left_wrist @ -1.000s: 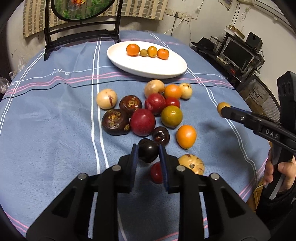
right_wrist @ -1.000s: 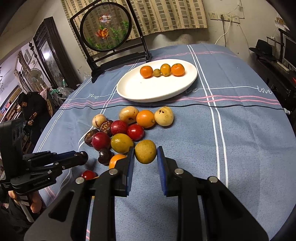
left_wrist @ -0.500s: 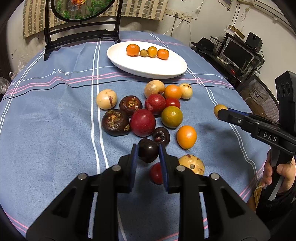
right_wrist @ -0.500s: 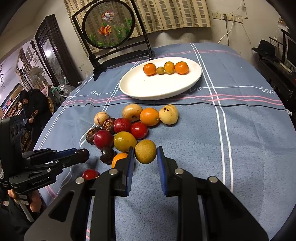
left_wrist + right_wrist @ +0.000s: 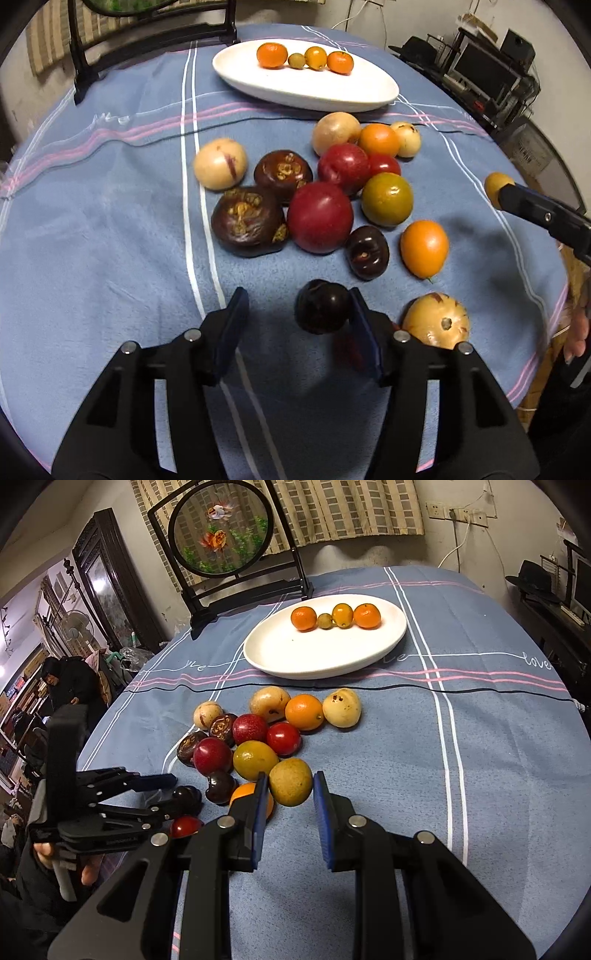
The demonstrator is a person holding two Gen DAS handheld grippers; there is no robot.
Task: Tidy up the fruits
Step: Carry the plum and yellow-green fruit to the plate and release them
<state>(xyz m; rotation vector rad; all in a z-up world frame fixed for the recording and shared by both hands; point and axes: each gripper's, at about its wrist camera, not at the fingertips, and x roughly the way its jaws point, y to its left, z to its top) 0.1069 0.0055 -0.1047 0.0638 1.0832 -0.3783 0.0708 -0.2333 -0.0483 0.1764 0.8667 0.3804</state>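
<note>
Left wrist: left gripper (image 5: 295, 325) tilted down, fingers just opening, dark plum (image 5: 322, 311) unclamped; right gripper (image 5: 288, 814) clamps yellow fruit (image 5: 290, 787)

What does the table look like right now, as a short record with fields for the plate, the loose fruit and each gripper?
plate: white oval plate at the far side of the blue tablecloth, holding four small orange and yellow-green fruits in a row
loose fruit: mixed cluster in front of the plate, red, orange, tan and dark ones
left gripper: jaws have just been opening; dark plum lies between them, against one pad, the other pad clear of it
right gripper: shut on yellow-green fruit, held above the cloth
</note>
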